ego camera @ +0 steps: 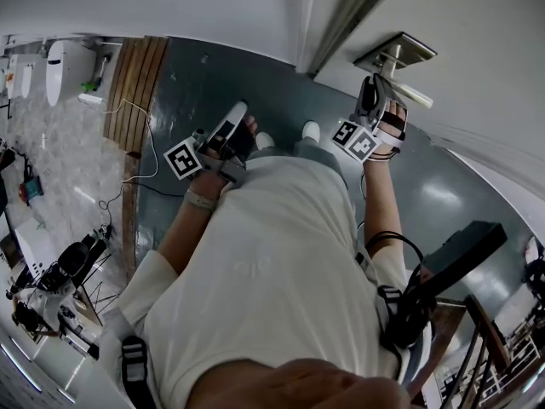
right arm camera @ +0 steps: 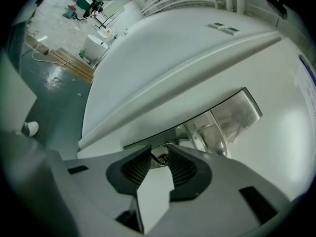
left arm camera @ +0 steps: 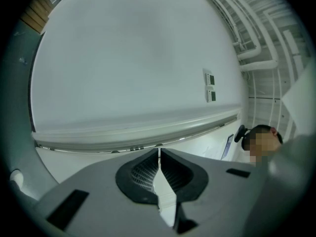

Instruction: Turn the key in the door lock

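Small shiny metal key (right arm camera: pixel 159 157) — nipped in R gripper (right arm camera: pixel 159 150), by steel lock plate (right arm camera: pixel 238 111).

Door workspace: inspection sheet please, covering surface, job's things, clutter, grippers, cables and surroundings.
Surface: white door, upright; grey floor below.
Job's things: key at one end of the metal lock plate; handle beside it.
Clutter: equipment and wooden planks on the floor at the left.
Grippers: right gripper shut on the key; left gripper shut, empty, held apart from the lock plate.
Cables: white cable on the floor; black cable at the person's right arm.
Surroundings: white wall; railing at the lower right.
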Demonstrator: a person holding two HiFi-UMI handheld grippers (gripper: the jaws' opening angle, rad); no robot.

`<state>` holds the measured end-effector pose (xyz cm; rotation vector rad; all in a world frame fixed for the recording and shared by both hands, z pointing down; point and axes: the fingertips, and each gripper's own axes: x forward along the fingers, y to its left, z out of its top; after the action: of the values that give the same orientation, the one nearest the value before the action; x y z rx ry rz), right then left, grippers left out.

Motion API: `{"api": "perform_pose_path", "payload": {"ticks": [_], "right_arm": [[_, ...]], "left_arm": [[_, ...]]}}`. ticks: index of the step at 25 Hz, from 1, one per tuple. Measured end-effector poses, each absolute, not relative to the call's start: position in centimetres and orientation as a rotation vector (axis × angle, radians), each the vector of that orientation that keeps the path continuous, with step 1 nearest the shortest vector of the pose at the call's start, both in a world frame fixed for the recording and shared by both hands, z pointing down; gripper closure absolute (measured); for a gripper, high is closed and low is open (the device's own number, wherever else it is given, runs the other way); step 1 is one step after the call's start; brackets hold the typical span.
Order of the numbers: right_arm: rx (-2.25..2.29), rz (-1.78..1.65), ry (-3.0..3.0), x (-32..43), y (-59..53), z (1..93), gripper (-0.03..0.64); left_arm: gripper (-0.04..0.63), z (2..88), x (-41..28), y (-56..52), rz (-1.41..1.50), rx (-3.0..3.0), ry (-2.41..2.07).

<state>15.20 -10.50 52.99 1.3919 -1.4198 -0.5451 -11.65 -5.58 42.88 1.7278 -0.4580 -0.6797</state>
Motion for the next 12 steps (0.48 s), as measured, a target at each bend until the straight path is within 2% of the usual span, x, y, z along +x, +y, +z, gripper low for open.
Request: {"api": "perform_pose_path", "payload": {"ticks": [12], "right_arm": [[1.543,-0.393,-1.574,15.27,-10.52,52.41,0.514]], "left_arm": [[0.586,42.92,-11.74,-5.72,-0.689,1.717,-0.468]]}}
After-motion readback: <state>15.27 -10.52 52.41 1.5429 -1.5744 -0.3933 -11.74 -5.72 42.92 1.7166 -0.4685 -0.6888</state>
